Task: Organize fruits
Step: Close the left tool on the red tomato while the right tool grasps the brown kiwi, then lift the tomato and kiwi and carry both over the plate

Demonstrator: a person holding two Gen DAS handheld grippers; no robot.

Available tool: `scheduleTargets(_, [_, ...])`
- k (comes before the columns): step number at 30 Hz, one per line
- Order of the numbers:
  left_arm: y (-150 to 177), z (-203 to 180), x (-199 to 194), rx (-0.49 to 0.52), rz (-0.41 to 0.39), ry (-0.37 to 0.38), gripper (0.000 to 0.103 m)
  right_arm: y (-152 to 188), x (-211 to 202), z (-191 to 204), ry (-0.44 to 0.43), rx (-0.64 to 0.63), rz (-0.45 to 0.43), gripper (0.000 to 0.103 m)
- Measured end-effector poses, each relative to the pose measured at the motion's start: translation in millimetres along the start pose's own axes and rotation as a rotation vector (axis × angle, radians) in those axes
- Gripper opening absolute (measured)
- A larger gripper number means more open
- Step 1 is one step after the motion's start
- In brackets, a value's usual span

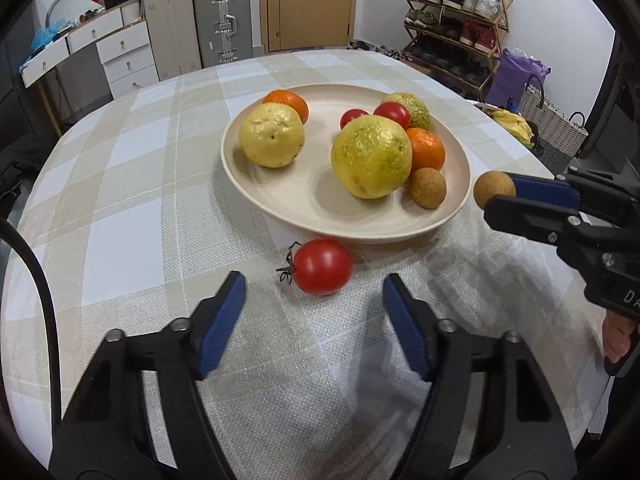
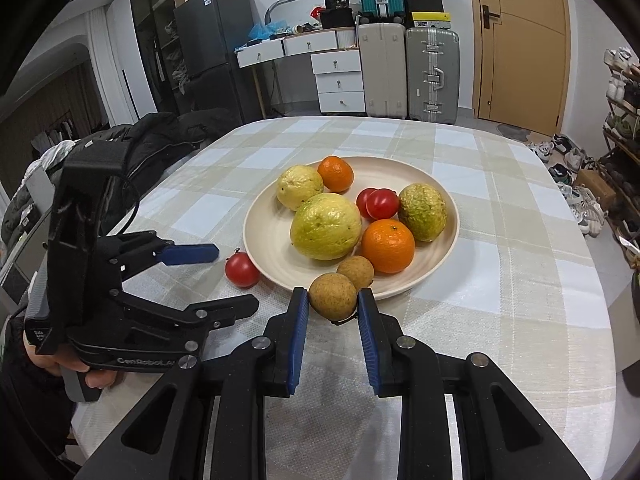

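I see a round table covered in a beige and white checked cloth [image 2: 500, 216], and near its middle a wide, shallow cream plate [image 2: 440, 188].

On the plate lie three large yellow-green knobbly fruits: the biggest [image 2: 326, 226] at the centre, one [image 2: 299, 187] toward the far left rim, one [image 2: 423, 212] toward the right rim. Two oranges sit there too, one [image 2: 388, 245] at the near right beside the biggest fruit, one [image 2: 336, 174] at the far rim. Two small red tomatoes [image 2: 378, 203] touch each other between the big fruits. A small round brown fruit [image 2: 356, 272] rests just inside the near rim.

My right gripper [image 2: 333, 304], black with blue pads, hangs at the plate's near rim, pinching a second small round brown fruit [image 2: 332, 295] between its pads, lifted clear of the cloth.

A loose red tomato with a green stalk [image 1: 322, 267] lies on the cloth just outside the plate's near-left rim. My left gripper [image 1: 314, 292] points down at it, jaws spread and touching nothing; the tomato sits just beyond the fingertips.
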State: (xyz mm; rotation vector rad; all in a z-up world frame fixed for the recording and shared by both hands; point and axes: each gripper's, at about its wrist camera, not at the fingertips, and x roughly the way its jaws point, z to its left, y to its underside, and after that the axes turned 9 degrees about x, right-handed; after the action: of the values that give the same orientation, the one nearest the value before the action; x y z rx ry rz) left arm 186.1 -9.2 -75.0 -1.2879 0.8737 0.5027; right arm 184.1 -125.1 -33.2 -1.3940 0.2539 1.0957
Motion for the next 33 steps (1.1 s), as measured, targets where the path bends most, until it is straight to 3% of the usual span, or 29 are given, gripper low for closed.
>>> scheduleTargets(3, [-1,3,0,-0.011,-0.011,0.011,0.052,2,-1,1,0.0,-0.003,0.002,0.026])
scheduleTargets(6, [-3,5,2,-0.023,-0.011,0.024,0.051,2,1,1,0.001,-0.005,0.005,0.026])
scheduleTargets(9, [-5,6,3,-0.025,-0.015,0.022,0.035,2,1,0,0.001,-0.006,0.006,0.026])
scheduleTargets(11, [-6,7,3,-0.024,-0.019,0.036,0.032,1,2,0,0.002,-0.005,0.005,0.026])
scheduleTargets(33, [3,1,-40,-0.003,-0.146,0.035,0.031,-1,-1,-8,-0.005,0.011,-0.028,0.026])
